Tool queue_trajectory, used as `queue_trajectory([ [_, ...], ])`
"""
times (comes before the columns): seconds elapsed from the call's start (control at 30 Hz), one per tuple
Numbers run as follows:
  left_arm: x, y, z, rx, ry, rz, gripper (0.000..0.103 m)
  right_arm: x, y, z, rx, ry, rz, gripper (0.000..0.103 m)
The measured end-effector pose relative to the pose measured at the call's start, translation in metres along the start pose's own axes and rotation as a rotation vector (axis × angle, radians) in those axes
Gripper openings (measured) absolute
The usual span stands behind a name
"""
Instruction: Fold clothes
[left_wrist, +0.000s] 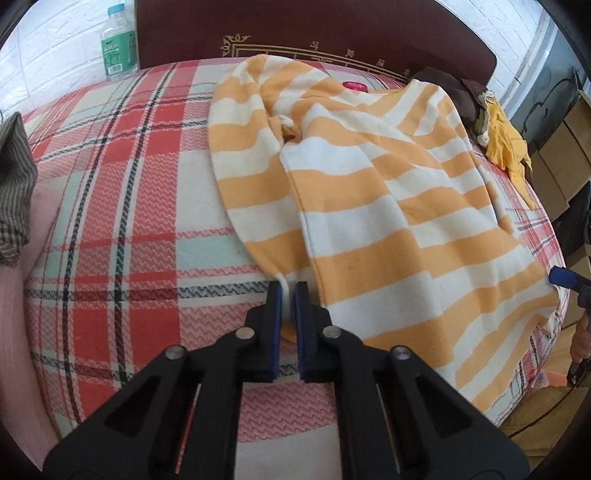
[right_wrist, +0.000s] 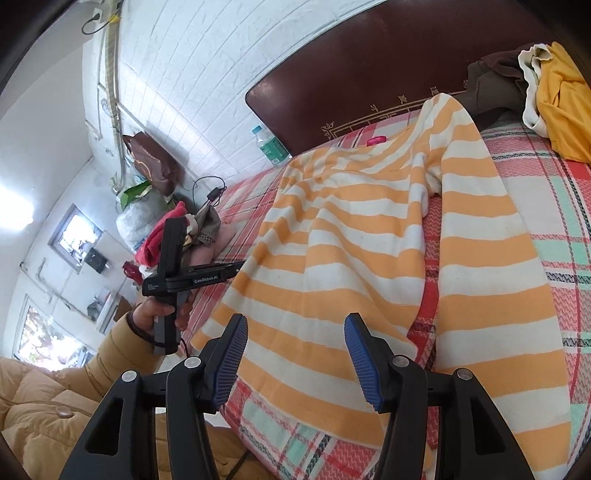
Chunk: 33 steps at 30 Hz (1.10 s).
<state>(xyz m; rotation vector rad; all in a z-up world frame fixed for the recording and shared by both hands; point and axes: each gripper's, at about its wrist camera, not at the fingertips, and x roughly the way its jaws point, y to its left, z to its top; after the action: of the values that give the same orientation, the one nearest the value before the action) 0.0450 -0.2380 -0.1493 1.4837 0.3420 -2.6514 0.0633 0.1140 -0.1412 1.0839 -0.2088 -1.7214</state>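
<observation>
the orange-and-white striped sweater (left_wrist: 369, 206) lay spread across the plaid bedspread (left_wrist: 122, 192), its neck toward the dark headboard (left_wrist: 295, 33) and one sleeve stretched along its side. the left gripper (left_wrist: 288, 288) was nearly closed, its blue pads pinching the cuff of a sleeve at the near edge of the bed. the right gripper (right_wrist: 295, 332) hung wide open above the sweater's hem — gripping nothing. a hand (right_wrist: 159, 314) in a tan padded sleeve held the left tool. a water bottle (left_wrist: 118, 42) stood by the headboard, and a pile of other clothes (right_wrist: 535, 85) sat at the far corner.
</observation>
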Motion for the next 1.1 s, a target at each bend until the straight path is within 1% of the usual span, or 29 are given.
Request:
queue_trajectory([
  [0.1,-0.019,0.021,0.018,-0.042,-0.067,0.08,0.006,0.001,0.001,0.003,-0.008,-0.001,-0.003,0.056],
  [0.17,-0.032,0.036,0.033,-0.064,-0.094,0.096,0.006,0.001,0.001,0.005,-0.012,-0.003,-0.003,0.056],
  [0.23,-0.036,0.04,0.042,-0.059,-0.086,0.083,0.006,0.001,0.0,0.007,-0.016,-0.004,-0.002,0.056],
  [0.4,-0.019,0.029,0.029,-0.054,-0.019,0.023,0.007,0.003,-0.003,0.01,-0.014,-0.013,-0.004,0.059],
  [0.63,0.004,0.012,0.01,-0.047,0.075,-0.062,0.009,0.007,-0.007,0.011,-0.008,-0.001,0.012,0.059],
  [0.67,0.007,0.01,0.008,-0.047,0.089,-0.074,0.018,0.007,-0.007,0.011,-0.009,-0.001,0.013,0.06],
  [0.7,0.009,0.008,0.006,-0.047,0.092,-0.079,0.039,0.007,-0.007,0.012,-0.009,-0.002,0.014,0.06],
  [0.73,0.008,0.007,0.005,-0.047,0.085,-0.078,0.051,0.007,-0.008,0.012,-0.007,-0.003,0.017,0.06],
  [0.77,0.008,0.006,0.004,-0.048,0.079,-0.077,0.071,0.007,-0.008,0.012,-0.006,-0.004,0.018,0.06],
  [0.8,0.007,0.005,0.004,-0.049,0.072,-0.076,0.077,0.007,-0.008,0.012,-0.005,-0.004,0.019,0.06],
  [0.93,0.006,0.001,0.001,-0.052,0.051,-0.077,0.077,0.008,-0.011,0.011,0.006,0.001,0.019,0.06],
  [1.03,0.008,-0.002,0.0,-0.048,0.064,-0.107,0.077,0.009,-0.011,0.01,0.009,0.003,0.015,0.063],
  [1.1,0.008,-0.007,-0.002,-0.043,0.068,-0.145,0.076,0.009,-0.012,0.01,0.014,0.002,0.014,0.066],
])
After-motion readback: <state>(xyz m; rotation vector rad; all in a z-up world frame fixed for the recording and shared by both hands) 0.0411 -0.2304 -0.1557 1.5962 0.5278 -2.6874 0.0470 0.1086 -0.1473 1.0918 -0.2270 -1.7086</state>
